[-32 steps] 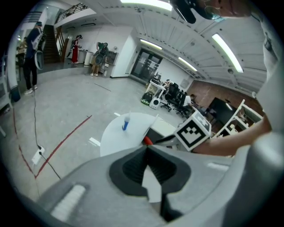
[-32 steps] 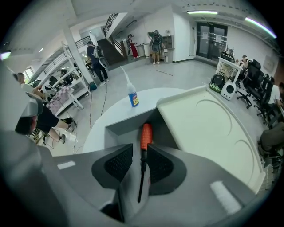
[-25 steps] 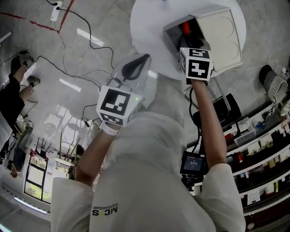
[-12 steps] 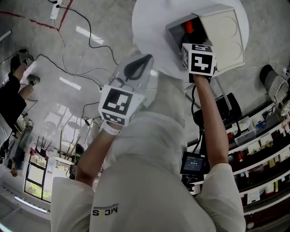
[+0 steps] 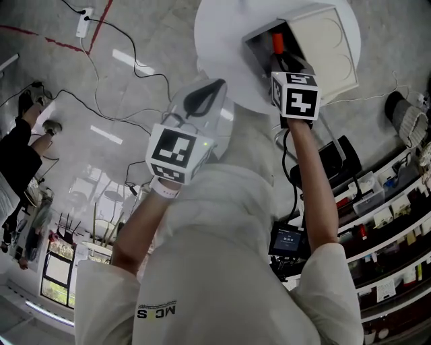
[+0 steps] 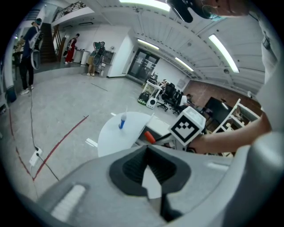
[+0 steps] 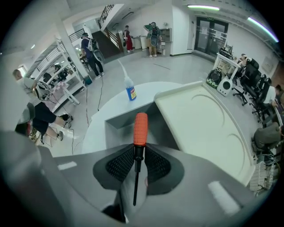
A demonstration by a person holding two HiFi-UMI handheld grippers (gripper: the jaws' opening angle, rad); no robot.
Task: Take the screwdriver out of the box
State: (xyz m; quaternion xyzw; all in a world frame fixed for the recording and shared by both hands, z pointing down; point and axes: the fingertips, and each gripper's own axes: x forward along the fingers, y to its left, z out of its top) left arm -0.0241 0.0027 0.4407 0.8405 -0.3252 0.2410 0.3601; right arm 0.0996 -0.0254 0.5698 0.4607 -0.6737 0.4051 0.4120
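The screwdriver has an orange ribbed handle and a thin black shaft. My right gripper is shut on that shaft, and the handle points out over the open grey box. In the head view the orange handle shows at the box's opening, just beyond the right gripper. The box's cream lid stands open on the right. My left gripper hangs off the table's near edge, shut with nothing in it; its jaws face the table.
The box rests on a round white table. A small glue bottle with a blue label stands upright behind the box. Cables and a power strip lie on the grey floor. Shelves stand to the right.
My right gripper has stayed shut on the screwdriver at the box's opening, shifting only slightly. The left gripper has barely moved.
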